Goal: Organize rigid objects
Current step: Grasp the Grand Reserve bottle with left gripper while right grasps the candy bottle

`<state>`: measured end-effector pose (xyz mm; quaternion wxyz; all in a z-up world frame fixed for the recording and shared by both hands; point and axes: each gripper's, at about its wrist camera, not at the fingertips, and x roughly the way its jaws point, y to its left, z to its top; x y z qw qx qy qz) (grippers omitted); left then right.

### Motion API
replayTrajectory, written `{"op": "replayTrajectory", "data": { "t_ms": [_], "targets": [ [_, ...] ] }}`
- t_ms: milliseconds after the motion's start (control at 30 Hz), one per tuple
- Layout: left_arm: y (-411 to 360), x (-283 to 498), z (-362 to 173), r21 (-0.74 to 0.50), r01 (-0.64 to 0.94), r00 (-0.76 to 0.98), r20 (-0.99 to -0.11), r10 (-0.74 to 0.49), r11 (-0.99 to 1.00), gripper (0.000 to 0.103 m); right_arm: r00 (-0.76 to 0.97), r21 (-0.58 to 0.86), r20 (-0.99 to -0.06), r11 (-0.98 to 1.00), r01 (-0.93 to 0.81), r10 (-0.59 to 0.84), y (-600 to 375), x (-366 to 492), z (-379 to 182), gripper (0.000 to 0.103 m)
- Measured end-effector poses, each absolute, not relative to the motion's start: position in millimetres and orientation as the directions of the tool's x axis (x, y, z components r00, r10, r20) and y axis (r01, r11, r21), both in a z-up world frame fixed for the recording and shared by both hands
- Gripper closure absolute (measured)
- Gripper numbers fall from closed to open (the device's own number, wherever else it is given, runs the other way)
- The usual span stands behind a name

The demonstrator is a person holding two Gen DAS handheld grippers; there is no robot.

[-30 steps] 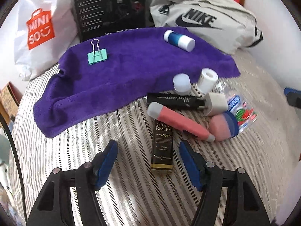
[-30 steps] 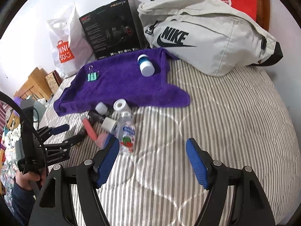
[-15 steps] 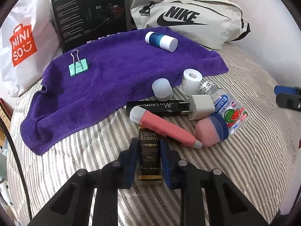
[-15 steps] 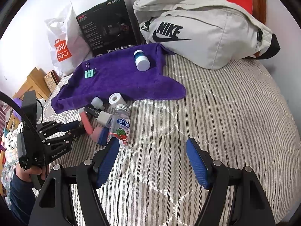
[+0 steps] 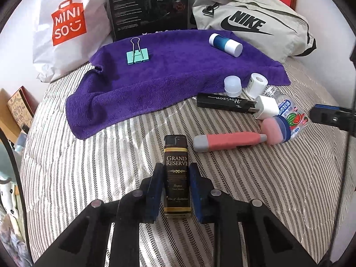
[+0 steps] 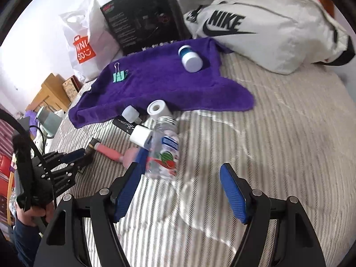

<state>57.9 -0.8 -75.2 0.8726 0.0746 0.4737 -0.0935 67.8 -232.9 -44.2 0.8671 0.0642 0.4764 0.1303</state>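
Striped bedding (image 5: 89,178) covers a bed cluttered with small objects, with a purple towel (image 5: 169,71) spread toward the far side in front of a shopping bag, a black box and a grey sling bag. A second ago the left gripper (image 5: 176,189) stood spread over a dark lighter (image 5: 177,173) printed "Grand Reserve"; now its blue pads are pinched against the lighter's two long sides. The lighter has come away from the pink pen-shaped tool (image 5: 229,141) it lay beside, so it looks picked and ready to be carried to the towel, where a green binder clip (image 5: 138,55) and a blue-and-white bottle (image 5: 225,44) already rest. The right gripper (image 6: 180,182) has dropped closer to the pile, its pads spread wide and holding nothing, with the clear watermelon-label bottle (image 6: 164,153) just ahead of its left pad.
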Motion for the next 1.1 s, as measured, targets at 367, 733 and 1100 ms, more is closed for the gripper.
{"op": "replayTrajectory", "data": {
  "t_ms": [367,733,1100],
  "targets": [
    [2,58,-76,0.015,0.220,0.536,-0.837,-0.109,0.975,0.080,0.500,0.113,-0.844,0.976,-0.188,0.194,-210,88,-63,0.031],
    [2,56,-76,0.001,0.208,0.547,-0.829,-0.116,0.978,0.080,0.521,0.006,-0.845,0.977,-0.212,0.119,-189,99,-76,0.037],
    [0,55,-77,0.015,0.182,0.561,-0.823,-0.091,0.983,0.080,0.490,-0.002,-0.863,0.969,-0.246,0.122,-217,85,-73,0.060]
  ]
}}
